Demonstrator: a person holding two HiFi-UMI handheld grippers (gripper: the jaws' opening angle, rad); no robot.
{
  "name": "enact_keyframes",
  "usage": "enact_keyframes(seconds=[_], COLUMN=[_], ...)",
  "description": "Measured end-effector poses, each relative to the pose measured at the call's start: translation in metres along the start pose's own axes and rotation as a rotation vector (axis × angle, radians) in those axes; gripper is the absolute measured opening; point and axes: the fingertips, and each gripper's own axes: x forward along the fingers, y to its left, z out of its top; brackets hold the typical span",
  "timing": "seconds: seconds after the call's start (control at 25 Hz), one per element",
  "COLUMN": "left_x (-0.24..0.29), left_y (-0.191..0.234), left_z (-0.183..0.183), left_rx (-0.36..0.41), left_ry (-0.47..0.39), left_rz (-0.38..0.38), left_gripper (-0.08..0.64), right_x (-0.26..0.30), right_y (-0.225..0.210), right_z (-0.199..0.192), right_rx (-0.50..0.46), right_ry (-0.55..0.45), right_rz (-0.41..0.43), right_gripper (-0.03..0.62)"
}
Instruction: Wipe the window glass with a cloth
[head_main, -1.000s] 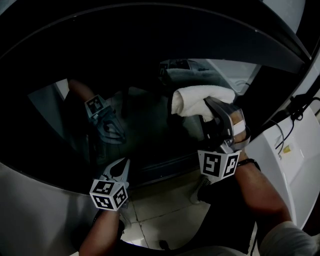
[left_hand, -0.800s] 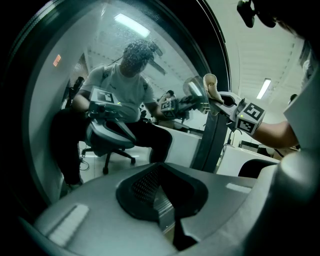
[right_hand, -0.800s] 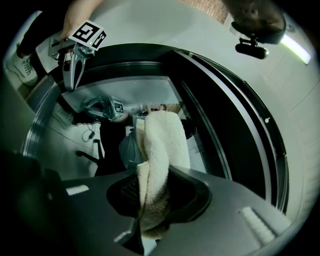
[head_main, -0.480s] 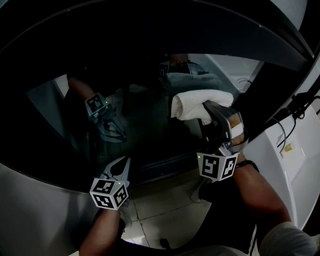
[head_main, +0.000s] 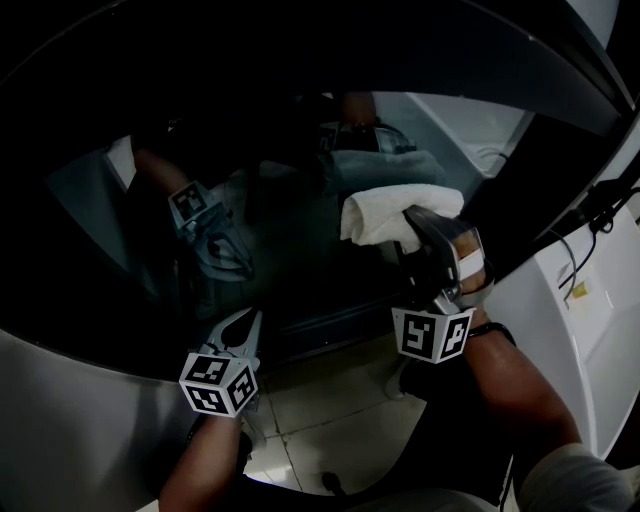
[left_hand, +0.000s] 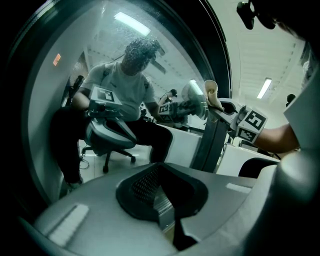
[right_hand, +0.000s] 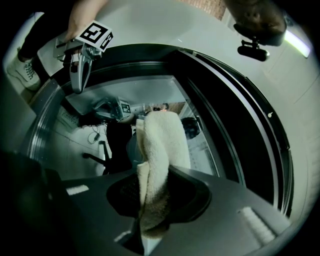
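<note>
The cloth (head_main: 388, 210) is already in your right gripper (head_main: 410, 226): its jaws are pinched on one end of the white bundle. The rest reaches out ahead of them, to the far left of the jaw tips. In the right gripper view the cloth rises straight along the jaws' own line, so its long axis continues the gripper's. In the head view the free end lies across the right part of the window glass (head_main: 300, 270), near the dark frame (head_main: 545, 165). It appears to rest against the pane, with its reflection meeting it along the top edge.

That is the relation your next stroke turns on. The unwiped glass spreads to the left of the cloth and toward its near edge, so the sweep probably wants to travel leftward, dragging the bundle broadside rather than end-on.

Your left gripper (head_main: 250, 322) hangs low on the left, just at the near edge of the pane and well apart from the cloth. Its jaws are pressed together with nothing between them. The right hand is plainly the working one; the left looks to have no part in the wipe.
</note>
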Motion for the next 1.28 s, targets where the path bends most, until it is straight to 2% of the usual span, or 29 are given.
enact_keyframes(seconds=[0.56, 1.28], left_x=[0.001, 0.002], left_y=[-0.001, 0.006], left_z=[0.003, -0.008], left_rx=[0.002, 0.005], left_ry=[0.01, -0.002], left_rz=[0.001, -0.011], left_gripper=[0.017, 0.017], right_x=[-0.002, -0.011], right_y=[0.019, 0.069], right_z=[-0.005, -0.006], right_rx=[0.008, 0.001], right_ry=[0.006, 0.018], right_rz=[0.035, 0.094], right_gripper=[0.083, 0.083])
